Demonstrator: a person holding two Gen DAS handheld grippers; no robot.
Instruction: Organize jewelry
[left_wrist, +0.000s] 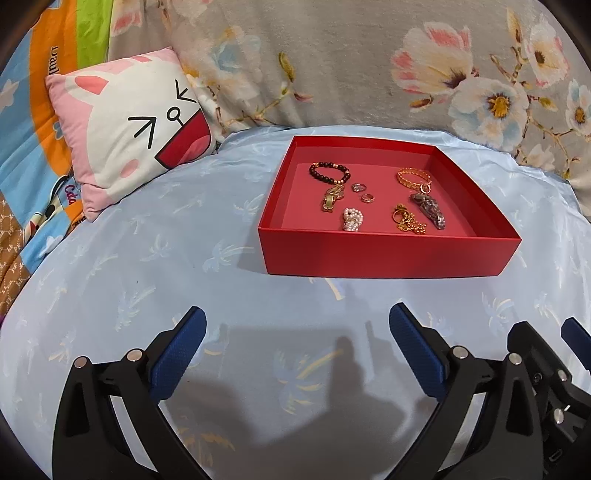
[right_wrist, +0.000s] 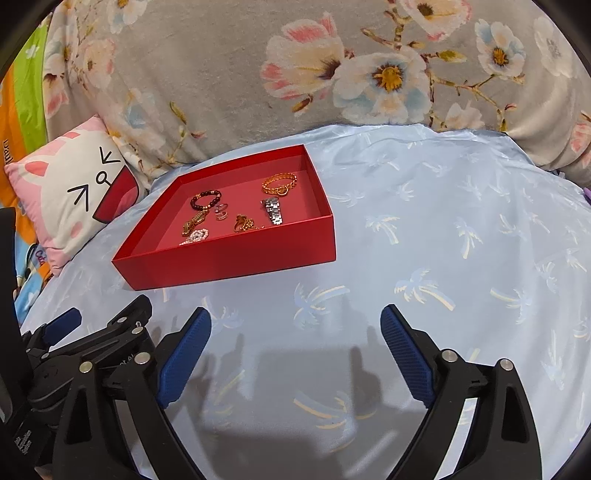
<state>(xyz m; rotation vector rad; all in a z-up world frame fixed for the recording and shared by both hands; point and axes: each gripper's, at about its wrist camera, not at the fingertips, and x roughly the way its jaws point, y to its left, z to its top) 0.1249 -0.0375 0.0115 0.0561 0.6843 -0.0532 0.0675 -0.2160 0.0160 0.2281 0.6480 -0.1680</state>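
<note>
Both grippers hang low over the pale blue sheet (left_wrist: 147, 258), side by side, jaws spread wide, nothing held. Left gripper (left_wrist: 297, 332) sits almost square to the red tray (left_wrist: 388, 254), which lies straight ahead and a touch right of it. Right gripper (right_wrist: 295, 332) has the tray ahead and off to its left, so left looks nearer and better lined up.

Inside the tray, left to right: dark bead bracelet (left_wrist: 328, 172), gold watch (left_wrist: 332, 197), pearl piece (left_wrist: 353, 219), two small rings (left_wrist: 363, 192), tangled gold chain (left_wrist: 406, 219), gold chain bracelet (left_wrist: 413, 177), silver watch (left_wrist: 428, 209). The silver watch's long axis runs front to back, slightly diagonal. Pieces lie loose, apart, none stacked. Cat pillow (left_wrist: 129, 125) sits well left of the tray.
</note>
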